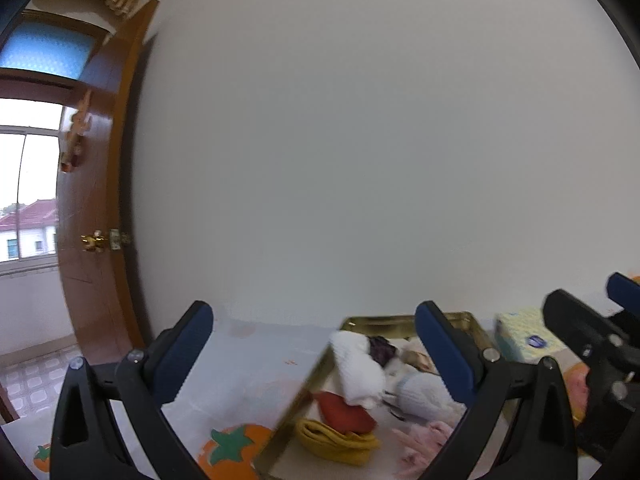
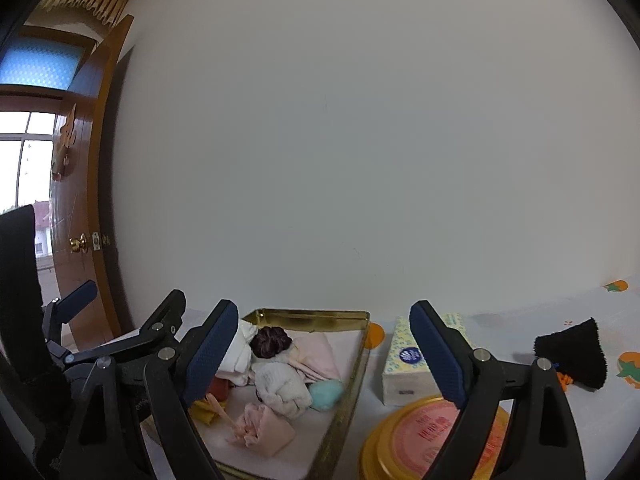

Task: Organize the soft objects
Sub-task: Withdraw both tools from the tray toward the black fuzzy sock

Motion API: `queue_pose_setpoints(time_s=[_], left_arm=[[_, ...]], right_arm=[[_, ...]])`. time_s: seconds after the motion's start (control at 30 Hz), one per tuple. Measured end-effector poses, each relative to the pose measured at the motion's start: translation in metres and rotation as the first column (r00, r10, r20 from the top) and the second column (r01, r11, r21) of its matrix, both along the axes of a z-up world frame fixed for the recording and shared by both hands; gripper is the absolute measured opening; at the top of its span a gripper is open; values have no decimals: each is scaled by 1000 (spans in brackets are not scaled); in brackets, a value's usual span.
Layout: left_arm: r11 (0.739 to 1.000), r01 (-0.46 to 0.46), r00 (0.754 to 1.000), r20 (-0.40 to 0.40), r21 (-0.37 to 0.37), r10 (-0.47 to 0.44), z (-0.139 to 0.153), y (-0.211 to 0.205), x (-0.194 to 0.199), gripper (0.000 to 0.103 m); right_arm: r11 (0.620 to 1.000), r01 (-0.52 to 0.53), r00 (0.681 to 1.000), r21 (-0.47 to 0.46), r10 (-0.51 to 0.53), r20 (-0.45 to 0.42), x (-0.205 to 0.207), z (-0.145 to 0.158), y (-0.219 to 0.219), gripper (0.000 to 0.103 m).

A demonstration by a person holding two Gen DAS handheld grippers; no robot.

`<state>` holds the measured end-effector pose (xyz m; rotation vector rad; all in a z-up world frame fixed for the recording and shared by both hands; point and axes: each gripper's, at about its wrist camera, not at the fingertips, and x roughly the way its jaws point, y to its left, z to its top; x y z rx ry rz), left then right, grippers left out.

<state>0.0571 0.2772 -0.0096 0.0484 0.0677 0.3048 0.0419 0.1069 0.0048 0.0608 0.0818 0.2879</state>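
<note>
Tablecloth scene: tin (image 2: 362,344) mostly filled with rolled cloths (image 2: 282,388); black cloth (image 2: 572,358) right of tin still out. Left gripper (image 1: 316,352) and right gripper (image 2: 320,350) both wide, empty.

A home, likely a bedroom: a varnished wooden door (image 2: 78,208) with a brass knob (image 2: 78,243) at far left, a fringed curtain valance (image 2: 86,0), and a persimmon-print sheet (image 2: 600,400) bearing a tissue pack (image 2: 404,372).
</note>
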Motion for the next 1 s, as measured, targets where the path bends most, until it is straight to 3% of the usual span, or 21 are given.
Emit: queue_pose_setpoints(time_s=[0.07, 0.23, 0.4, 0.5, 0.63, 0.67, 0.8, 1.0], left_arm=[[999, 47, 999, -21, -17, -47, -1, -5, -2, 102], [998, 56, 998, -6, 34, -55, -1, -24, -12, 102], [995, 97, 995, -23, 11, -96, -1, -37, -15, 102], [988, 141, 989, -41, -54, -144, -1, -41, -15, 102], [957, 209, 970, -79, -200, -228, -6, -45, -13, 102], [955, 213, 968, -87, -206, -234, -7, -49, -13, 102], [972, 201, 972, -100, -118, -213, -6, -73, -15, 102], [963, 263, 960, -87, -56, -267, -1, -103, -23, 102]], right_arm=[[1000, -3, 1000, 0, 3, -7, -3, -1, -6, 90], [1000, -6, 1000, -1, 6, -18, -7, -1, -22, 90], [1000, 3, 1000, -2, -3, -16, -13, -2, -43, 90], [1000, 14, 1000, -20, -14, -8, -17, -2, -53, 90], [999, 38, 999, -23, -39, -18, -17, -1, -72, 90], [996, 83, 996, -13, -84, -18, -17, -1, -77, 90], [990, 140, 990, -14, -140, -14, -22, -1, -107, 90], [971, 238, 971, -18, -238, -12, -27, -1, -153, 89]])
